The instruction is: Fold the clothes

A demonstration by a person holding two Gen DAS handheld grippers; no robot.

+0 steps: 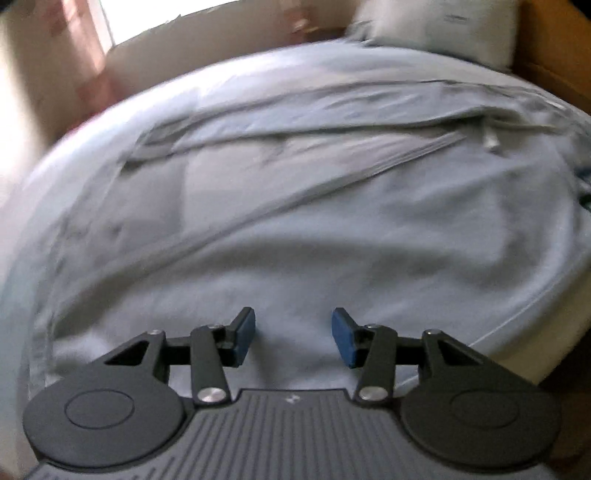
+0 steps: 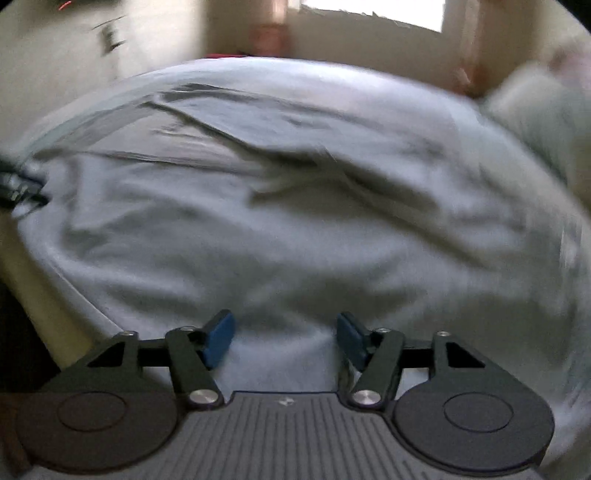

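A pale blue-grey garment [image 1: 295, 192] lies spread in wide flat folds over the bed, with a long diagonal seam across it. In the right wrist view the same cloth [image 2: 288, 206] fills the middle, creased and blurred. Where the garment ends and the bedding begins is hard to tell. My left gripper [image 1: 293, 326] hovers over the near part of the cloth, open, with only fabric showing behind the gap between its blue pads [image 1: 245, 332]. My right gripper [image 2: 286, 330] is also open above the cloth, and nothing sits between its blue pads [image 2: 219, 332].
A pale pillow [image 1: 443, 29] lies at the far end of the bed beside a wooden headboard [image 1: 554, 62]. A bright window [image 2: 373, 11] and light walls stand beyond the bed. The mattress edge [image 2: 44, 273] drops off at the left. A dark blurred object [image 2: 18, 190] shows at the left edge.
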